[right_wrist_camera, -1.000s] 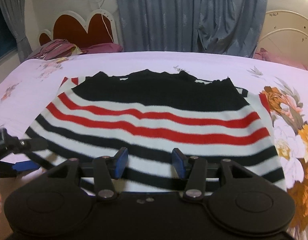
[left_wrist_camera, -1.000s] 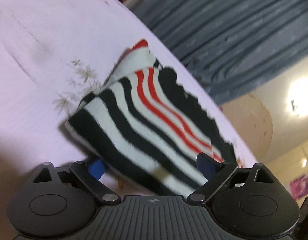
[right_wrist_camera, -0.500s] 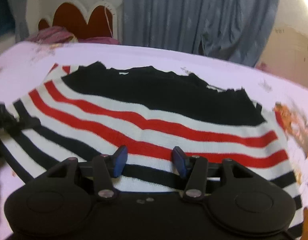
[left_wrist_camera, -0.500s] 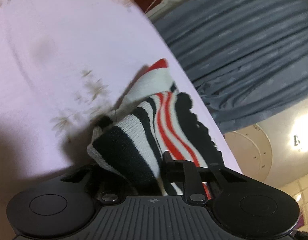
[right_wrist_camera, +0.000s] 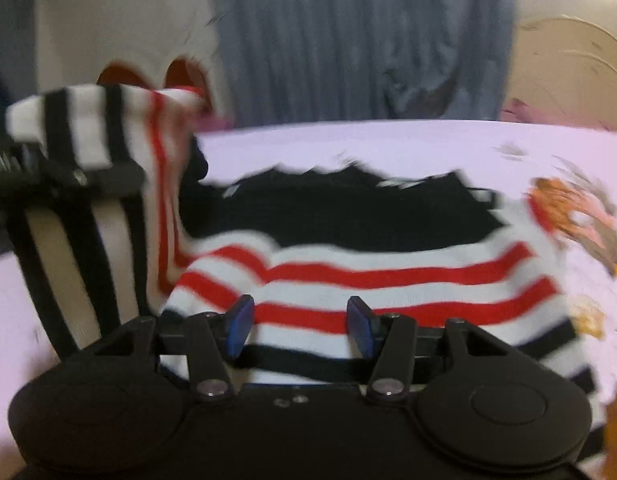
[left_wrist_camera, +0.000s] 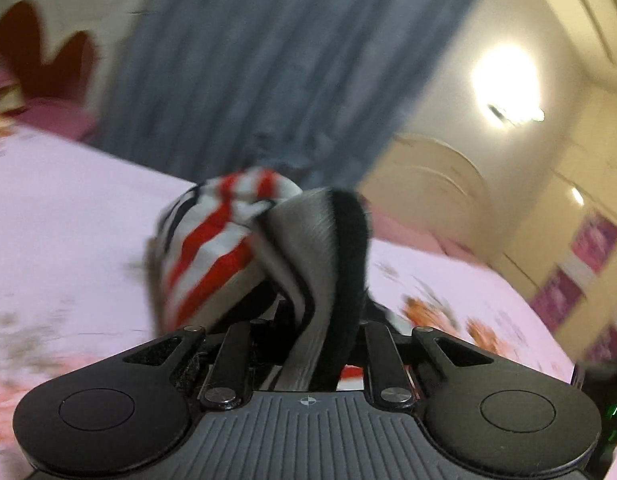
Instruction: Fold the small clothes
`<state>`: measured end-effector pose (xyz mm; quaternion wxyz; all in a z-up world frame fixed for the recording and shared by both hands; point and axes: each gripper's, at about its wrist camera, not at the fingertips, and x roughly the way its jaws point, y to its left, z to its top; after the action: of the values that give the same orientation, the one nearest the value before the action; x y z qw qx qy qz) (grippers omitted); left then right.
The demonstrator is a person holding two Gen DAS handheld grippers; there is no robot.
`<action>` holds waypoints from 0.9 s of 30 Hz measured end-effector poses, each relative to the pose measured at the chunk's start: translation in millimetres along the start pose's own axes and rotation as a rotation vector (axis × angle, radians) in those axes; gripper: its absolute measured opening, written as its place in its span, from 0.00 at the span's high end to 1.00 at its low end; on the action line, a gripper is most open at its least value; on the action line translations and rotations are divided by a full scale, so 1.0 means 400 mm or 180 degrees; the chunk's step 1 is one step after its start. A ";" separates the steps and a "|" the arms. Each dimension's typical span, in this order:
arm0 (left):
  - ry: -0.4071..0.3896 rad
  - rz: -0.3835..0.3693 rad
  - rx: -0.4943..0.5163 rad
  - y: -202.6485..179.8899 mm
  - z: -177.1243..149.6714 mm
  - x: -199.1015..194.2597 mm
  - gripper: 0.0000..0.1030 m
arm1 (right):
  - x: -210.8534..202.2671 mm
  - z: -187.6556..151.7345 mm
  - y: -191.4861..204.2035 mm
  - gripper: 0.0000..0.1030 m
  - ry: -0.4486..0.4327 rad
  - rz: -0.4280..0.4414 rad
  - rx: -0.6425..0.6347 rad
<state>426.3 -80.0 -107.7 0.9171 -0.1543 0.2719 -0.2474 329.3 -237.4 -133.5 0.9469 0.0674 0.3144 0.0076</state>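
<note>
A striped knit sweater point(right_wrist_camera: 388, 276), black, white and red, lies spread on the lilac bedsheet point(right_wrist_camera: 388, 144). My left gripper point(left_wrist_camera: 314, 320) is shut on the sweater's left edge point(left_wrist_camera: 320, 248), and the cloth bunches up between its jaws and hides the fingertips. In the right wrist view that gripper point(right_wrist_camera: 68, 172) holds the left flap point(right_wrist_camera: 84, 128) raised above the bed, with the fabric hanging down from it. My right gripper point(right_wrist_camera: 300, 320) stands open low over the sweater's near hem. Its blue pads point(right_wrist_camera: 240, 320) are apart and nothing is pinched between them.
Grey curtains point(right_wrist_camera: 360, 40) hang behind the bed, and a red and white headboard point(left_wrist_camera: 40, 52) with pink pillows is at the far left. The sheet's right side point(right_wrist_camera: 580, 216) carries an orange flower print. A cream wall with a bright lamp point(left_wrist_camera: 504, 76) is at the right.
My left gripper closed on the sweater's left edge, then rose and rolled, lifting that flap off the bed. The right gripper moved a little and stayed open over the hem.
</note>
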 end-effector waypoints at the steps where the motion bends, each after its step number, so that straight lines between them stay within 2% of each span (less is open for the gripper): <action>1: 0.0060 -0.0082 0.0093 -0.030 -0.006 0.018 0.85 | -0.016 0.000 -0.027 0.52 -0.0013 -0.0037 0.0062; 4: 0.0322 -0.0256 0.0355 -0.110 -0.051 0.075 0.84 | -0.058 -0.007 -0.122 0.52 -0.0002 -0.0206 0.0286; 7: 0.0565 -0.0226 0.0556 -0.150 -0.106 0.115 0.84 | -0.092 -0.027 -0.209 0.53 0.0056 -0.0337 0.0540; 10: 0.0606 -0.0169 0.0780 -0.177 -0.127 0.115 0.84 | -0.122 -0.042 -0.255 0.54 0.0067 -0.0248 0.0638; 13: 0.0606 -0.0127 0.0824 -0.185 -0.116 0.103 0.83 | -0.143 -0.034 -0.259 0.50 0.0013 -0.0237 0.0638; 15: 0.0618 -0.0148 0.0882 -0.190 -0.124 0.081 0.77 | -0.153 -0.022 -0.266 0.48 -0.0074 -0.0230 0.0688; 17: 0.0636 -0.0219 0.1003 -0.197 -0.148 0.051 0.60 | -0.162 -0.002 -0.280 0.46 -0.0138 -0.0104 0.0848; 18: 0.0655 -0.0279 0.1057 -0.206 -0.154 0.041 0.56 | -0.160 0.006 -0.288 0.43 -0.0149 -0.0014 0.0934; 19: 0.0669 -0.0329 0.1098 -0.217 -0.163 0.030 0.48 | -0.156 0.017 -0.293 0.38 -0.0133 0.0128 0.1025; 22: 0.0696 -0.0415 0.1187 -0.230 -0.176 -0.005 0.45 | -0.116 0.042 -0.298 0.31 0.0068 0.0612 0.1296; 27: 0.0625 -0.0453 0.0926 -0.174 -0.141 -0.106 0.45 | -0.019 0.039 -0.283 0.32 0.0474 0.0719 0.1446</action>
<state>337.3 -123.5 -106.2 0.8790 -0.0140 0.3098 -0.3623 329.3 -351.9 -131.5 0.8749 0.3120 0.3674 0.0474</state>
